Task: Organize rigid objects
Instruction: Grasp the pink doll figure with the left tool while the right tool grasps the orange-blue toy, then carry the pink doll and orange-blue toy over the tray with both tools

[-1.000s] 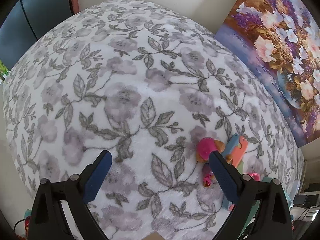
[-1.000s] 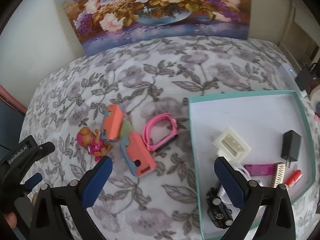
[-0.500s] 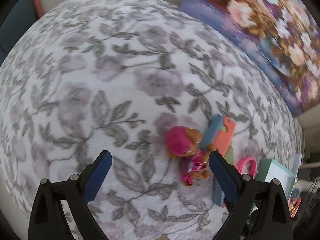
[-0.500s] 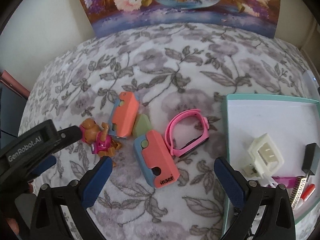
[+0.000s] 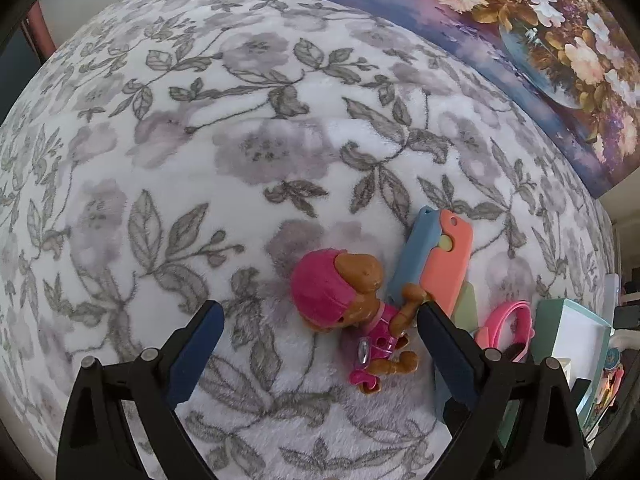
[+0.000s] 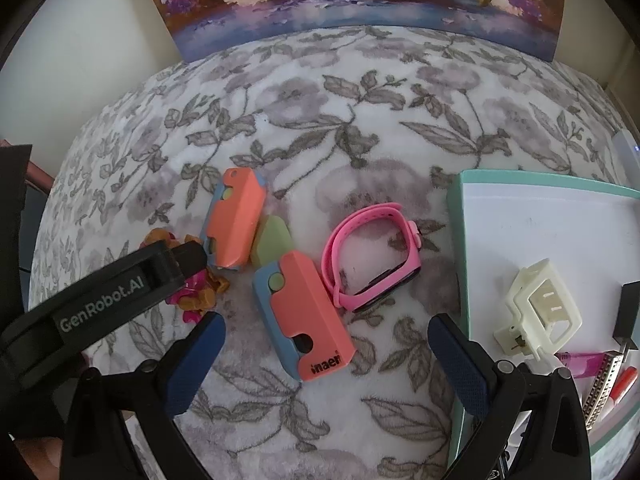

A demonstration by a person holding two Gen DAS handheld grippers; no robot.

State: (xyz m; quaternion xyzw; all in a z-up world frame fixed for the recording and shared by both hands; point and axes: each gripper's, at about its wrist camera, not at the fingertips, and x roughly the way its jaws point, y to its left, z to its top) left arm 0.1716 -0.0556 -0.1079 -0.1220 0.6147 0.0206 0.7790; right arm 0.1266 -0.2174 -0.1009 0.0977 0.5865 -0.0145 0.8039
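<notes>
A pink-and-brown toy dog lies on the floral blanket, just inside the right finger of my open left gripper. Behind it lies an orange-and-blue case, also in the right wrist view. A second orange-and-blue case lies between the fingers of my open right gripper. A pink watch lies right of it, beside a green piece. The left gripper's finger covers most of the dog in the right wrist view.
A teal-rimmed white tray at the right holds a cream plug housing, a black adapter, a purple lighter and other small items. A flower painting leans on the wall behind the blanket.
My left gripper has swung right and closed in on the toy dog, which now lies between its fingers. My right gripper has moved left and nearer to the cases and watch.
</notes>
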